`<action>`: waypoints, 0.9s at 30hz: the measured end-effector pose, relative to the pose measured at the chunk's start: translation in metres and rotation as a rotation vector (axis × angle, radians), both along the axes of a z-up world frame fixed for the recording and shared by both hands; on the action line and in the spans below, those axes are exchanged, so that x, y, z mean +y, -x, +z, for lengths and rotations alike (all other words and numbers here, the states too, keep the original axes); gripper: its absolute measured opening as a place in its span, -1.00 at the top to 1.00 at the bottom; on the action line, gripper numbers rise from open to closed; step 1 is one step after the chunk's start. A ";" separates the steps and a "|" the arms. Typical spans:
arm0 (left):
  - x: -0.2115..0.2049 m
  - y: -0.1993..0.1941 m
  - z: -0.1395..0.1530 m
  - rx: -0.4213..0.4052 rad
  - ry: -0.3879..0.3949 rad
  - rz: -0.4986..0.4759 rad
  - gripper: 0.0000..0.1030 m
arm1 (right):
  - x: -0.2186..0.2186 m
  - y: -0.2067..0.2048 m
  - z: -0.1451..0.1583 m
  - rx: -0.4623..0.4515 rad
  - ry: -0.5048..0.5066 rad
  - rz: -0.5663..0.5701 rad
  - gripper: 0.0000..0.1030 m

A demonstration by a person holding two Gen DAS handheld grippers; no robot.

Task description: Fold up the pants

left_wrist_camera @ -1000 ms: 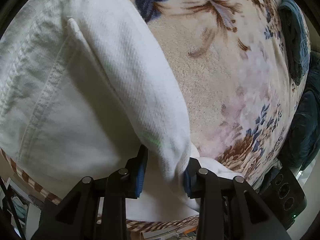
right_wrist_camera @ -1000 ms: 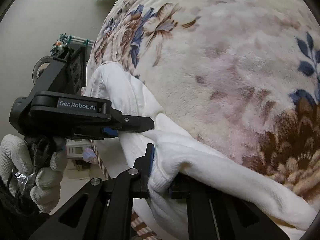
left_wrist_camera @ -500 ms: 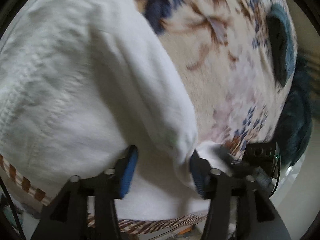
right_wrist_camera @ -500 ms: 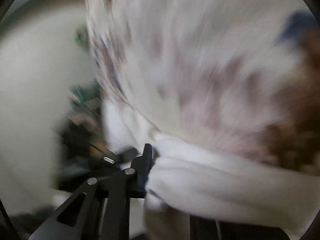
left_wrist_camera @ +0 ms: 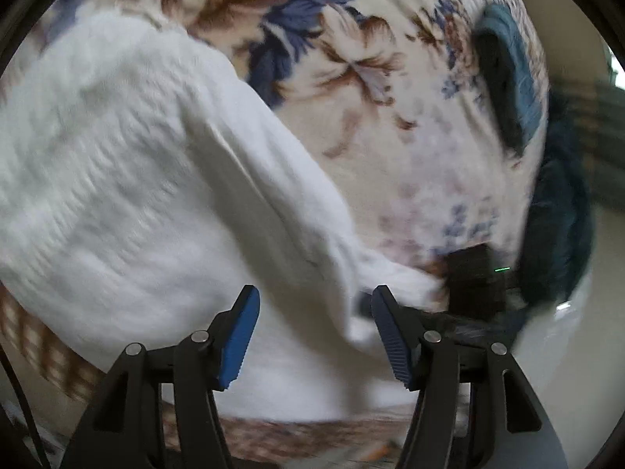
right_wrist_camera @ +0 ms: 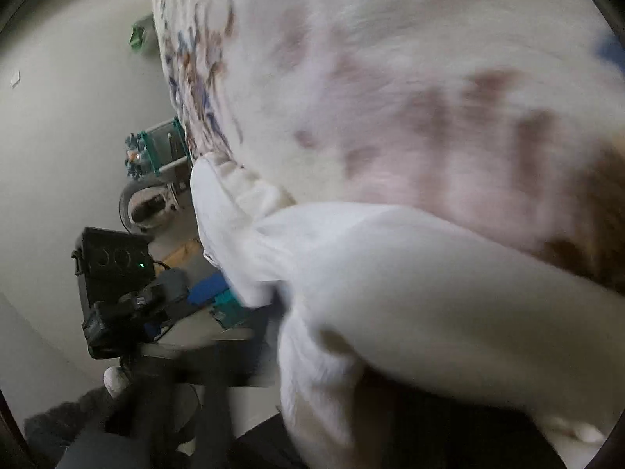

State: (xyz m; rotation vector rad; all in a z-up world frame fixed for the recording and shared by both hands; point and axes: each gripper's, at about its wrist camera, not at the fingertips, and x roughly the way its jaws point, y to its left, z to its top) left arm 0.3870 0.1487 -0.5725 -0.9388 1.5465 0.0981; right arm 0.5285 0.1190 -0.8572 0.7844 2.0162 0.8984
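White pants (left_wrist_camera: 148,179) lie on a floral blanket (left_wrist_camera: 410,125). In the left wrist view my left gripper (left_wrist_camera: 312,336) is open, its blue pads (left_wrist_camera: 238,336) apart with pants cloth between and beyond them, not clamped. The right gripper's body (left_wrist_camera: 474,281) shows dark and blurred at the pants' right end. In the right wrist view a thick fold of the pants (right_wrist_camera: 390,273) covers the lower frame and hides my right gripper's fingers, so their state is hidden. The left gripper (right_wrist_camera: 129,305) shows at lower left.
The blanket (right_wrist_camera: 390,78) fills the upper right wrist view. A dark teal garment (left_wrist_camera: 508,78) lies at the blanket's far right, with more dark cloth (left_wrist_camera: 558,226) below it. Floor clutter and a green rack (right_wrist_camera: 156,152) sit left of the bed.
My left gripper has opened and let go of the pants fold it held. The right gripper has swung fast, and the pants cloth now covers its fingers. Both views are motion-blurred.
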 end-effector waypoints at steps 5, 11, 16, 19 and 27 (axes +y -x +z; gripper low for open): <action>0.006 0.009 -0.018 0.023 -0.125 -0.102 -0.11 | -0.048 -0.045 0.028 -0.077 0.034 -0.182 0.81; 0.010 0.005 -0.024 0.035 -0.108 -0.100 -0.11 | -0.045 -0.042 0.017 0.004 0.045 -0.081 0.14; 0.010 0.008 -0.025 0.042 -0.103 -0.127 -0.11 | -0.058 -0.050 0.023 -0.103 0.223 -0.056 0.70; 0.009 0.011 -0.025 0.045 -0.105 -0.137 -0.11 | -0.067 -0.062 0.034 -0.137 0.263 -0.065 0.65; 0.004 0.022 -0.002 -0.001 -0.190 -0.178 -0.11 | -0.144 -0.071 0.100 -0.342 0.524 -0.177 0.25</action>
